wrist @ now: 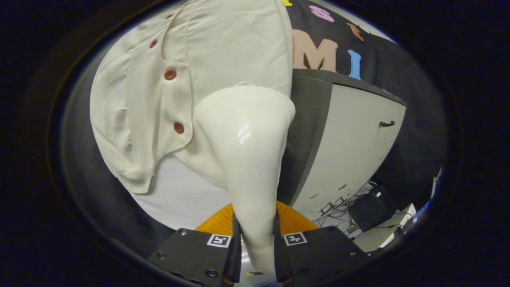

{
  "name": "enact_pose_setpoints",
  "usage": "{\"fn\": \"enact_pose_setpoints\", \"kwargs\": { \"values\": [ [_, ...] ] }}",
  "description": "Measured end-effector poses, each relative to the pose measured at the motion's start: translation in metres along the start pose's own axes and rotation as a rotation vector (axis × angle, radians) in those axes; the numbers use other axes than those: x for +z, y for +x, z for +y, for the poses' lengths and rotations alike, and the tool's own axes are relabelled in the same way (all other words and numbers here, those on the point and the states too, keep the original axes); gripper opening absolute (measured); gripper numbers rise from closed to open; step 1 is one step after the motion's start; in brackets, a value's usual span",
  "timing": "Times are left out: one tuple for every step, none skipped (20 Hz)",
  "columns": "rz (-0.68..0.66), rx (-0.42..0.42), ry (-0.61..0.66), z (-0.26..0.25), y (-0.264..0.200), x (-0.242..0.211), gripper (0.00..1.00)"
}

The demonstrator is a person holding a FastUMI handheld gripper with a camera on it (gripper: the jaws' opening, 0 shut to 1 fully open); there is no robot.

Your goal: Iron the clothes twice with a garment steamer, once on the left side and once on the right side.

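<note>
Gripper view. Your claw (257,243) is clamped on the steamer (247,159): both fingers press on its narrow handle, which runs forward between them and flares into a broad head. The head lies against the shirt (223,48), a pale buttoned garment hanging just ahead of the claw. It meets the cloth on the panel to the right of the buttons (170,74), close to the shirt's right-hand edge and a little above the hem. Whether steam is coming out cannot be told.

Step in hand, as judged: a pass over one side of the shirt, with the head low on that panel. Which of the two passes this is cannot be told from this view.

Next move, as judged: keep the head flat on the fabric and draw it along the panel in a straight line, with the grip kept firm so the handle does not twist between the fingers. The other side, beyond the buttons to the left, then calls for a sideways shift of the claw.

Edges and room. A cabinet (358,135) with a dark side wall stands just right of the shirt, near the head, so there is little margin that way. To the left the cloth is open, though creased near the hem. Below and right of the claw lie loose wires (342,215) and a dark box (372,209); keep clear of them.
</note>
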State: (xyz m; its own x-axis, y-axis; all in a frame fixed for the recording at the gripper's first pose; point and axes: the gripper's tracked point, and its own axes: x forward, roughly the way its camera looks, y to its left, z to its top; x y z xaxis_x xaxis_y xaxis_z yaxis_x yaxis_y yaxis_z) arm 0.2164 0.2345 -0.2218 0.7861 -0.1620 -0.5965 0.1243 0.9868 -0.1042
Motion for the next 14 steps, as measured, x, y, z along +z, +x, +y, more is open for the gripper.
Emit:
{"fn": "enact_pose_setpoints", "kwargs": {
  "values": [
    [0.013, 0.0, -0.002, -0.001, 0.003, -0.007, 0.34],
    [0.03, 0.002, -0.002, -0.002, 0.004, -0.016, 0.34],
    [0.041, 0.004, 0.005, -0.002, 0.006, -0.022, 0.34],
    [0.05, 0.008, 0.015, -0.003, 0.008, -0.029, 0.34],
    [0.057, 0.01, 0.021, -0.002, 0.01, -0.034, 0.34],
    [0.066, 0.01, 0.024, -0.003, 0.011, -0.04, 0.34],
    [0.077, 0.011, 0.023, -0.003, 0.012, -0.045, 0.34],
    [0.086, 0.012, 0.022, -0.003, 0.013, -0.051, 0.34],
    [0.093, 0.012, 0.022, -0.003, 0.013, -0.055, 0.34],
    [0.099, 0.013, 0.023, -0.003, 0.015, -0.06, 0.34],
    [0.104, 0.013, 0.028, -0.003, 0.016, -0.064, 0.34],
    [0.111, 0.014, 0.033, -0.003, 0.016, -0.068, 0.34],
    [0.114, 0.015, 0.035, -0.003, 0.017, -0.071, 0.34],
    [0.12, 0.014, 0.035, -0.004, 0.017, -0.074, 0.34]
  ]
}}
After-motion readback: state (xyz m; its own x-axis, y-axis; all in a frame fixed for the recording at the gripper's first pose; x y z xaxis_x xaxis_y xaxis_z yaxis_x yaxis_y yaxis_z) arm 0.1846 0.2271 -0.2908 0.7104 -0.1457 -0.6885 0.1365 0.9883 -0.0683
